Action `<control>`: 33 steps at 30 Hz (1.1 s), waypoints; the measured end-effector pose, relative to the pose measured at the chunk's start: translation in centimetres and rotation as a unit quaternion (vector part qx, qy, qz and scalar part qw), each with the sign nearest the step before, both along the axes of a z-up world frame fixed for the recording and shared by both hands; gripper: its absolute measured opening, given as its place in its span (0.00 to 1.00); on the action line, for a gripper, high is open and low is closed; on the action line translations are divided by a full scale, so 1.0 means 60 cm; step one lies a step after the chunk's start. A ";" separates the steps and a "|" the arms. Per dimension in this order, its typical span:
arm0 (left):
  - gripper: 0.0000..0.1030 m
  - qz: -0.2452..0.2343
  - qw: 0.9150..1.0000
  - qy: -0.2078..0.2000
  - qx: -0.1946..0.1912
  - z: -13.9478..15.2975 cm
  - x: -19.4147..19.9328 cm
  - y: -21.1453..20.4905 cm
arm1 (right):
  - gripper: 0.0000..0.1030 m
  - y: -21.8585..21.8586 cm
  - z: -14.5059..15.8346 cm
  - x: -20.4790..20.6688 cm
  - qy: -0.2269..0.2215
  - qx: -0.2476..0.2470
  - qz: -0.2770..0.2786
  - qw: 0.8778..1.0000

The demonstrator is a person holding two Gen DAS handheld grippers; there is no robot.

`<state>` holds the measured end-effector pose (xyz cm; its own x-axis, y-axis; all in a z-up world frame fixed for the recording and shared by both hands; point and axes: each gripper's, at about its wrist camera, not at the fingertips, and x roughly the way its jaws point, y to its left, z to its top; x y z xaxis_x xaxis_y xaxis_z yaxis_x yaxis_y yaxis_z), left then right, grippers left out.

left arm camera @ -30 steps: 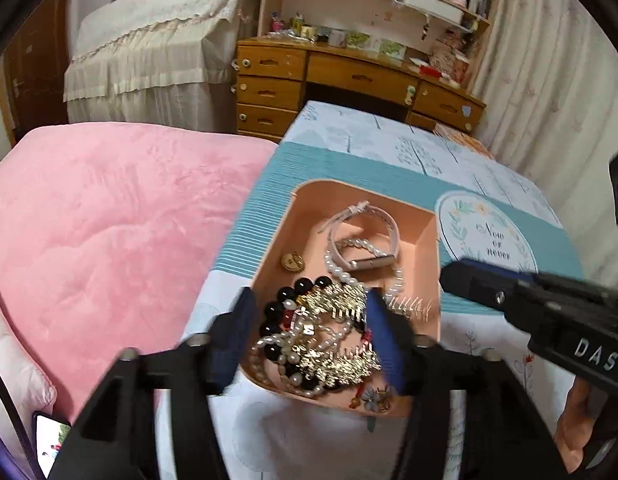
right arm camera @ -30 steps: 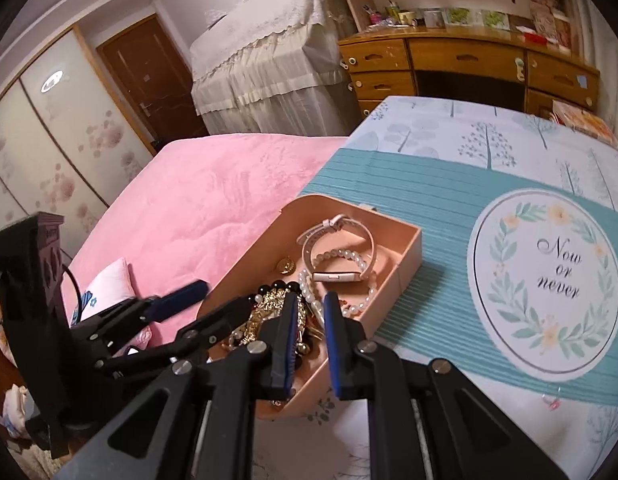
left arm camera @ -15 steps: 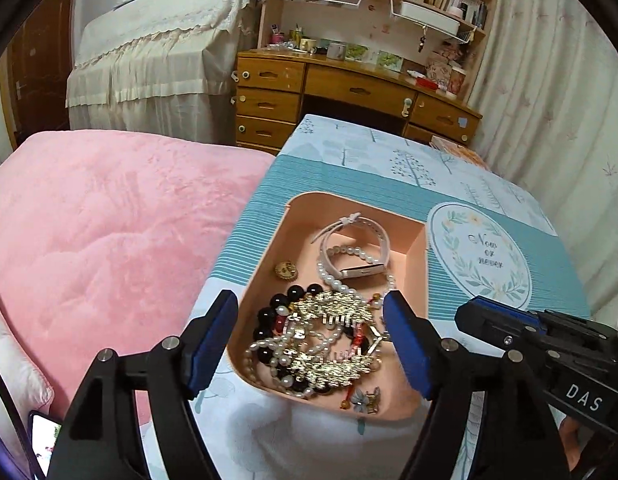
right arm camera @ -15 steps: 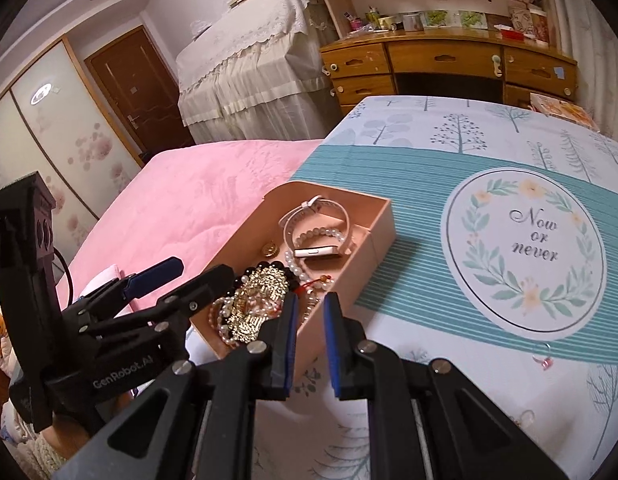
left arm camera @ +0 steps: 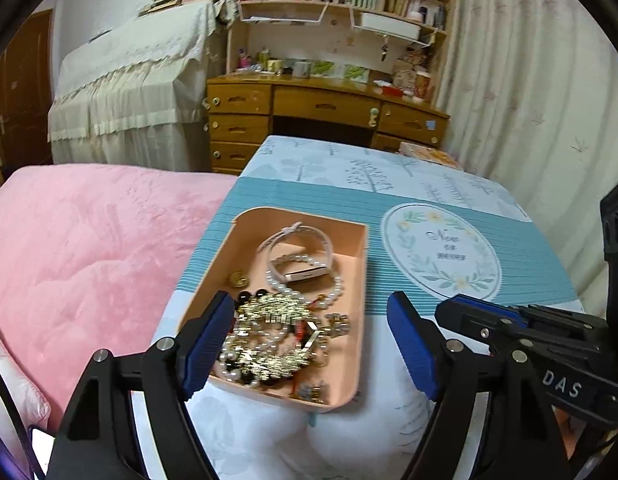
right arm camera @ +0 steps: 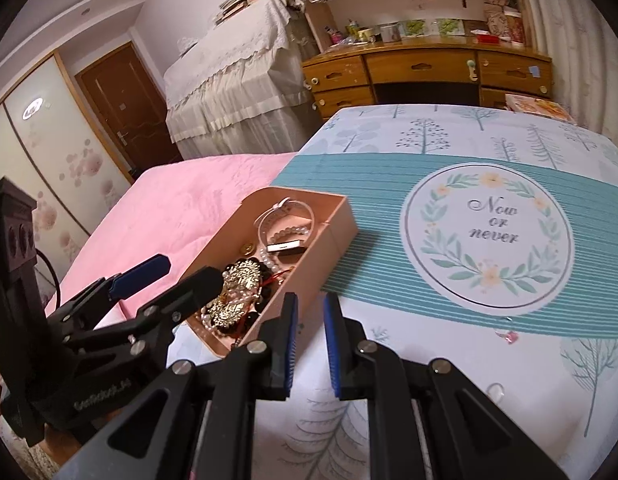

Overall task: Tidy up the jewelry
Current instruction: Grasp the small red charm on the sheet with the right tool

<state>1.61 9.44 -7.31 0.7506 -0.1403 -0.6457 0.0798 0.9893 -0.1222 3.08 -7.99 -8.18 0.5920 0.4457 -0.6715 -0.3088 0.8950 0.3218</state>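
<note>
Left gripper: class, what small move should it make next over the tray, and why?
Probably ease the left gripper down onto the gold hair comb atop the pile at the near end of the tray, then close. Its jaws have just been opening and grip nothing, straddling that tangle, while the right gripper is nearly shut, empty, outside the tray.

Change vs. earlier frames: left gripper (left arm camera: 309,344) jaws have just been opening, now wide, nothing gripped; pulled back and up from jewelry pile (left arm camera: 277,336), which lies loose in peach tray (left arm camera: 359,304). Right gripper (right arm camera: 311,340) drawn back from tray's near wall, over tablecloth (right arm camera: 489,344).
</note>
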 end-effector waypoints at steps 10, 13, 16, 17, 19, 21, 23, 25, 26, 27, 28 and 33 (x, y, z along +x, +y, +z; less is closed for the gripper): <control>0.77 -0.035 0.999 -0.013 -0.002 0.002 -0.020 -0.038 | 0.13 -0.049 0.001 -0.021 -0.014 0.002 -0.029 0.999; 0.85 -0.045 0.999 -0.011 -0.001 -0.004 -0.022 -0.046 | 0.13 -0.063 -0.005 -0.025 -0.013 -0.008 -0.034 0.999; 0.87 -0.062 0.998 -0.003 -0.014 -0.013 -0.022 -0.053 | 0.13 -0.079 -0.013 -0.027 -0.010 -0.016 -0.040 0.999; 0.87 -0.068 0.998 0.000 -0.017 -0.016 -0.022 -0.056 | 0.16 -0.084 -0.015 -0.028 -0.009 -0.018 -0.042 0.999; 0.87 -0.079 0.997 0.004 -0.019 -0.021 -0.022 -0.063 | 0.30 -0.095 -0.024 -0.030 -0.004 -0.024 -0.045 0.999; 0.87 -0.087 0.996 0.007 -0.013 -0.028 -0.022 -0.072 | 0.35 -0.105 -0.035 -0.031 -0.001 -0.032 -0.047 0.998; 0.87 -0.096 0.995 0.012 -0.006 -0.035 -0.022 -0.080 | 0.35 -0.108 -0.046 -0.028 0.008 -0.039 -0.043 0.998; 0.87 -0.102 0.995 0.019 0.000 -0.045 -0.020 -0.088 | 0.35 -0.110 -0.056 -0.027 0.015 -0.046 -0.039 0.998; 0.87 -0.104 0.994 0.023 0.001 -0.048 -0.020 -0.090 | 0.35 -0.112 -0.060 -0.028 0.016 -0.050 -0.038 0.998; 0.87 -0.108 0.994 0.027 0.000 -0.052 -0.020 -0.093 | 0.35 -0.113 -0.063 -0.030 0.015 -0.058 -0.038 0.997; 0.87 -0.113 0.993 0.031 0.000 -0.056 -0.020 -0.097 | 0.35 -0.114 -0.065 -0.031 0.013 -0.067 -0.037 0.997; 0.87 -0.131 0.991 0.024 0.019 -0.065 -0.026 -0.120 | 0.35 -0.123 -0.073 -0.040 0.002 -0.104 -0.050 0.993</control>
